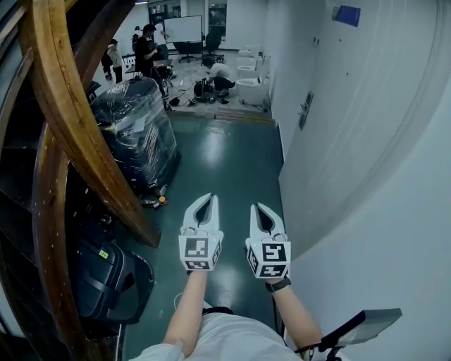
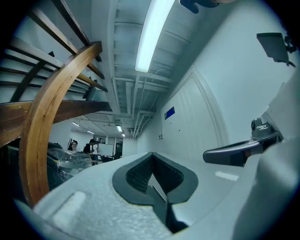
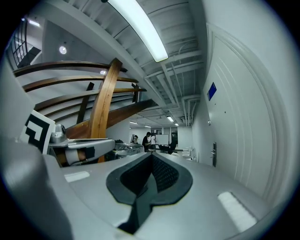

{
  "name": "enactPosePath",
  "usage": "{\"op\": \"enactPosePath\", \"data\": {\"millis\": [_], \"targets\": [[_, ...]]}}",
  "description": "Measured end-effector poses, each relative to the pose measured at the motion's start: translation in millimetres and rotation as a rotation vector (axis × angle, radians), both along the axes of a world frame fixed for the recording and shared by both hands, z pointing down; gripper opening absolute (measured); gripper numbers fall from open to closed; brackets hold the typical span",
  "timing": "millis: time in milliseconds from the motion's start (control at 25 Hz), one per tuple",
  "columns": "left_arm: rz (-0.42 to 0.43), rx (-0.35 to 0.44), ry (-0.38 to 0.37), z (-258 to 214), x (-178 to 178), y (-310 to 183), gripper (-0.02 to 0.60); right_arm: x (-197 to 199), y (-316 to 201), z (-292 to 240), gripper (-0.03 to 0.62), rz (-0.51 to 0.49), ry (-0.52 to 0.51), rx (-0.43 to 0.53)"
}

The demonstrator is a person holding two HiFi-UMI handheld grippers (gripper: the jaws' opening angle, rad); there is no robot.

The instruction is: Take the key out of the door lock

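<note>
Both grippers are held side by side at waist height over the green floor, pointing down the corridor. My left gripper (image 1: 206,198) (image 2: 151,154) is shut with nothing between its jaws. My right gripper (image 1: 262,207) (image 3: 151,155) is shut and empty too. A dark lock plate with a handle (image 1: 304,109) (image 3: 214,153) sits on the white wall to the right, well ahead of both grippers. It is too small to make out a key in it. A blue sign (image 1: 347,15) (image 2: 169,112) is fixed high on that wall.
A curved wooden stair beam (image 1: 63,106) rises on the left. A plastic-wrapped pallet (image 1: 134,127) and a black case (image 1: 106,282) stand beside it. People (image 1: 144,49) and white fixtures (image 1: 248,84) are at the far end. A dark flat device (image 1: 366,324) is at my right hip.
</note>
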State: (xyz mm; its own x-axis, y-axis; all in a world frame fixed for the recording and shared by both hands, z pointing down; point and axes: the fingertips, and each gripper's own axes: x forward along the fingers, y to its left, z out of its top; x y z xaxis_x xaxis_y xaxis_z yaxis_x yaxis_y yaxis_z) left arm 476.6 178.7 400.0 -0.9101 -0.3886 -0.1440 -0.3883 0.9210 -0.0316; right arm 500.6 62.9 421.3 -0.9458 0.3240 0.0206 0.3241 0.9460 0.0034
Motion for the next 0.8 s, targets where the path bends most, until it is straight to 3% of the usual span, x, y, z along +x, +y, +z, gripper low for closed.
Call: {"op": "enactPosePath", "data": {"millis": [240, 520, 800], "targets": [[0.022, -0.009, -0.024, -16, -88, 1, -0.001, -92, 12, -13, -0.006, -0.005, -0.011, -0.026], [0.030, -0.008, 0.014, 2, -163, 1, 0.000, -168, 8, 0, -0.006, -0.014, 0.017, -0.043], [-0.030, -0.032, 0.015, 6, -254, 8, 0.000, -269, 15, 13, -0.006, -0.092, 0.031, -0.083]]}}
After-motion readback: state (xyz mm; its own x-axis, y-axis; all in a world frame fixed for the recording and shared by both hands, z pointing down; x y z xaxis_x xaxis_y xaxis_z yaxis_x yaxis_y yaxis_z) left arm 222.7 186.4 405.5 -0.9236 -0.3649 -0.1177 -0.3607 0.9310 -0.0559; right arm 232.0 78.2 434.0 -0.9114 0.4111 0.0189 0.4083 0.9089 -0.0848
